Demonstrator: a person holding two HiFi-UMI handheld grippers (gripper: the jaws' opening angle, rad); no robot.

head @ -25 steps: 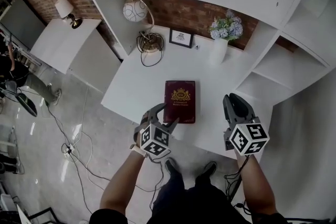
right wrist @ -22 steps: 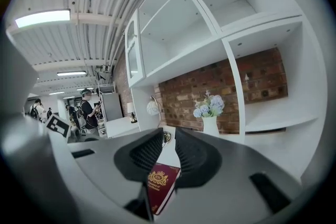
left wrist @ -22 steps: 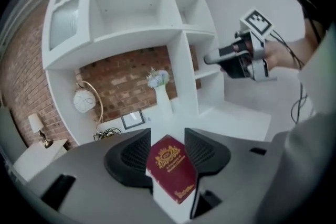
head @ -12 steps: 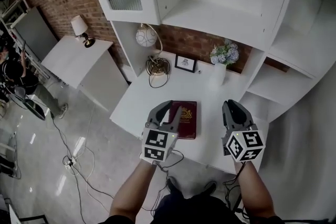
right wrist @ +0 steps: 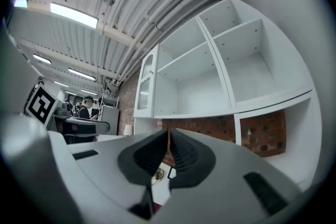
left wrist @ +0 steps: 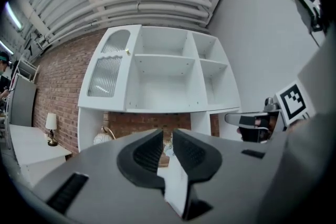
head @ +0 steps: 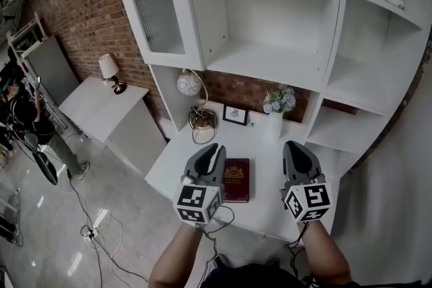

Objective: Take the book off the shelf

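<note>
Head view: the book (head: 236,180) lies flat on the desk (head: 264,168), left tool (head: 214,150) at its nine o'clock, right tool (head: 295,147) at three. Left gripper view: jaws closed, empty. Right gripper view: jaws have just been closing, tips together, nothing between.

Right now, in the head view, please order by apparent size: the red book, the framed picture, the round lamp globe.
1. Red book, clearly largest.
2. Framed picture and round lamp globe look about alike; I cannot rank them.
</note>
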